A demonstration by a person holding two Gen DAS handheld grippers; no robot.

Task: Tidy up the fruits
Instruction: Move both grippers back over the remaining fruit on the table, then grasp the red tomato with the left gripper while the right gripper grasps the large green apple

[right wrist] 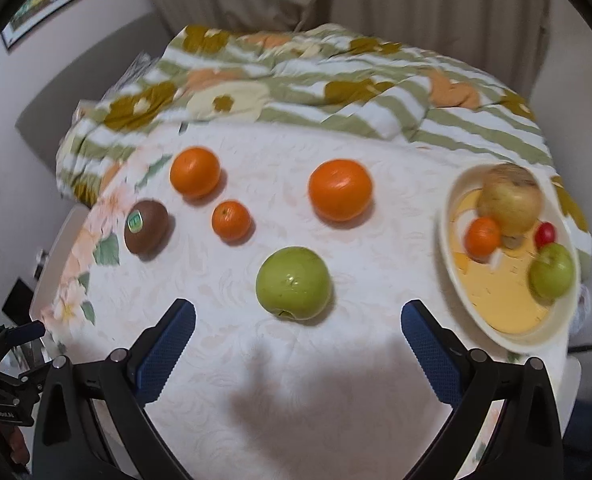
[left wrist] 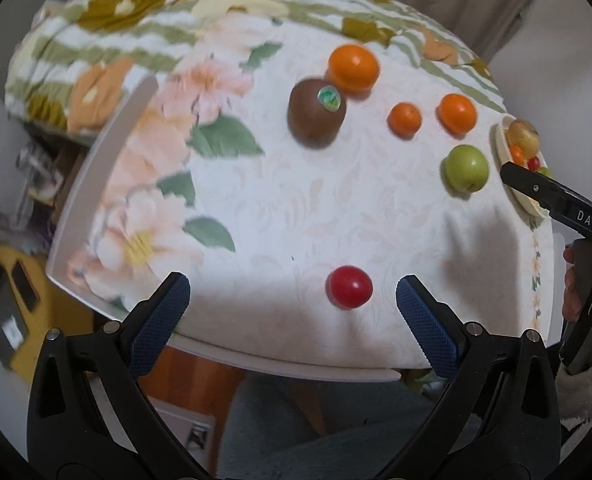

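A: Your left gripper (left wrist: 292, 300) has its jaws spread wide, gripping nothing — the small red fruit (left wrist: 349, 287) sits on the desk (left wrist: 335, 216) between the 2 blue pads, touching neither.

B: And my right one?

A: Your right gripper (right wrist: 297, 332) is released too, jaws apart and empty. The green apple (right wrist: 293, 282) lies on the cloth just ahead of it, roughly centred between the fingers but beyond their tips.

B: What else is loose on the desk?

A: From the right wrist view you have 3 orange fruits: a big one (right wrist: 340, 189) behind the apple, a second (right wrist: 195, 172) further left, and a small one (right wrist: 231, 220) in front of that. A brown kiwi (right wrist: 146, 227) with a green sticker lies leftmost, on the floral edge of the cloth. None of them touch in this view (in the left view the kiwi and an orange overlap, so you cannot tell there).

B: The plate?

A: The cream plate (right wrist: 507, 332) stands at the right edge of the desk, well apart from the loose fruit. On it you have a yellowish apple (right wrist: 511, 197) at the back, a small orange (right wrist: 483, 237) beside it, a small red fruit (right wrist: 545, 233), and a green apple (right wrist: 554, 271) near the right rim. It is blurred — finer detail is unclear.

B: Behind the desk?

A: A striped floral quilt (right wrist: 335, 92), bunched along the far edge.
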